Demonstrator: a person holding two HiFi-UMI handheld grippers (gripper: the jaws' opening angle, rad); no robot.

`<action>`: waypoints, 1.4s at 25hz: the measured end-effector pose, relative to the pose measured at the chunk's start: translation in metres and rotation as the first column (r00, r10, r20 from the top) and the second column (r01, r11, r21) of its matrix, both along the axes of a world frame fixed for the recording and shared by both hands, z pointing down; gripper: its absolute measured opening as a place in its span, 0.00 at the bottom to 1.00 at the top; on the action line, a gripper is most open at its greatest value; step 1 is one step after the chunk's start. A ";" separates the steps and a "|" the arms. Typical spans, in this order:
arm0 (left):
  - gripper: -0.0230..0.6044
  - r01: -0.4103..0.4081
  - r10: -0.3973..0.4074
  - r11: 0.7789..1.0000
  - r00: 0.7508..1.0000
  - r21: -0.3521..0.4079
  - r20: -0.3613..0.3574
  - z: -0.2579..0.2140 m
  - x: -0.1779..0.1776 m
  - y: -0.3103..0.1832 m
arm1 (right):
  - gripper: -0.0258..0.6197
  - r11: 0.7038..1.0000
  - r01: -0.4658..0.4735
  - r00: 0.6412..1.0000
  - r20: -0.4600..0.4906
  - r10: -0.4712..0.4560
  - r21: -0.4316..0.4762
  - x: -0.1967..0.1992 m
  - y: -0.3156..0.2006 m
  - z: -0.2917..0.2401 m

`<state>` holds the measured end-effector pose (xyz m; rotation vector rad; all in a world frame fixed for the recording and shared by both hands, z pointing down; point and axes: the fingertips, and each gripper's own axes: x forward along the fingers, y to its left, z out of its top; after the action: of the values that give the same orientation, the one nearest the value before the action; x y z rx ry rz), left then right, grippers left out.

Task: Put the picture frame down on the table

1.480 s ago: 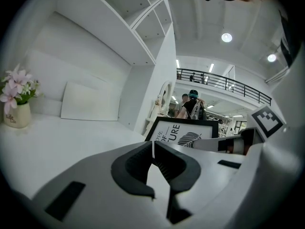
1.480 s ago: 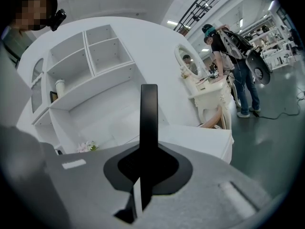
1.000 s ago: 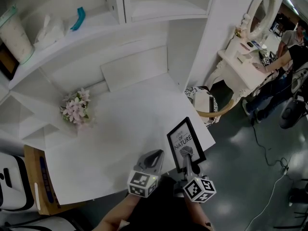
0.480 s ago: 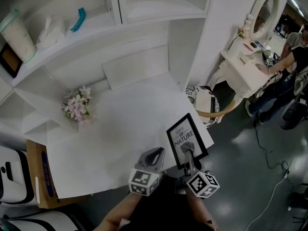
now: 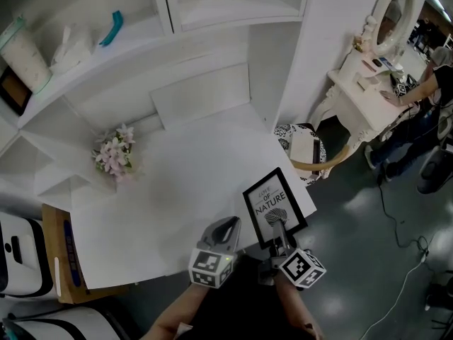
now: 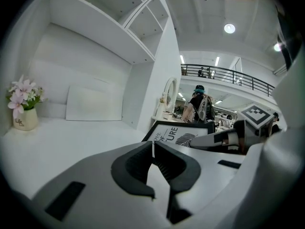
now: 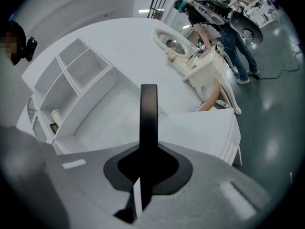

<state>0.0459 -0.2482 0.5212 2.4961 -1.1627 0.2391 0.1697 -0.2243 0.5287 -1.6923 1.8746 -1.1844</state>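
A black picture frame (image 5: pixel 274 206) with a white print hangs over the near right corner of the white table (image 5: pixel 177 190). My right gripper (image 5: pixel 279 236) is shut on the frame's lower edge. In the right gripper view the frame (image 7: pixel 148 123) shows edge-on, clamped between the jaws. In the left gripper view it (image 6: pixel 178 132) leans at the right, with the right gripper (image 6: pixel 224 138) on it. My left gripper (image 5: pixel 226 227) stands just left of the frame at the table's near edge, jaws closed on nothing (image 6: pixel 153 157).
A small vase of pink flowers (image 5: pixel 113 156) stands at the table's back left. White shelves (image 5: pixel 141 41) rise behind the table, with a white board (image 5: pixel 202 94) leaning at the back. A chair (image 5: pixel 304 151) and a dressing table (image 5: pixel 364 83) stand to the right, where a person (image 5: pixel 425 91) leans.
The right gripper has rolled, so the frame now tilts a little further to the left and faces up more. The left gripper has stayed where it was.
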 end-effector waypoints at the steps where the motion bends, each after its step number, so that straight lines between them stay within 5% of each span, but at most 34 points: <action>1: 0.07 0.003 -0.003 1.000 1.000 -0.001 0.000 0.000 0.000 0.000 | 0.06 1.000 0.002 1.000 0.012 -0.002 -0.005 0.000 0.000 0.002; 17: 0.07 0.031 -0.030 0.999 0.999 -0.016 0.010 0.008 -0.008 -0.001 | 0.06 0.997 -0.029 0.986 0.161 0.040 -0.074 0.004 -0.006 0.028; 35: 0.07 0.040 -0.040 0.999 0.999 -0.029 0.007 0.011 -0.012 -0.007 | 0.06 0.989 -0.062 0.974 0.210 0.090 -0.135 0.011 -0.011 0.043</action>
<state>0.0339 -0.2556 0.5325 2.4465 -1.2018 0.2510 0.1810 -0.2350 0.5721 -1.6106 1.6219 -1.4211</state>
